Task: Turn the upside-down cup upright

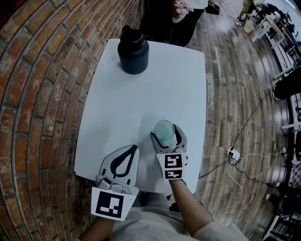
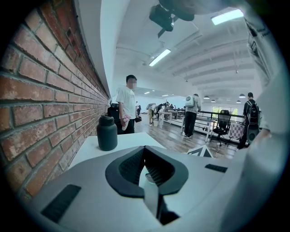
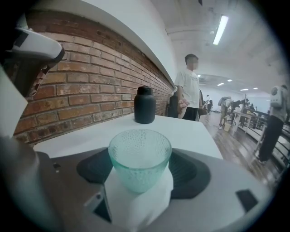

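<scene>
A pale green dimpled glass cup (image 1: 164,130) (image 3: 139,158) stands upright, mouth up, on the white table (image 1: 141,99) near its front edge. My right gripper (image 1: 165,133) (image 3: 140,168) is open, one jaw on each side of the cup, and its dark pads (image 3: 93,168) lie close beside the rim. To the left my left gripper (image 1: 135,148) (image 2: 145,150) rests low over the table's front edge. It is shut with nothing between its jaws.
A dark, lidded bottle (image 1: 133,51) (image 2: 107,133) (image 3: 145,105) stands at the table's far end. A brick wall (image 1: 42,94) runs along the left side. A person (image 1: 187,14) stands beyond the far edge. A power strip with cables (image 1: 233,155) lies on the wooden floor to the right.
</scene>
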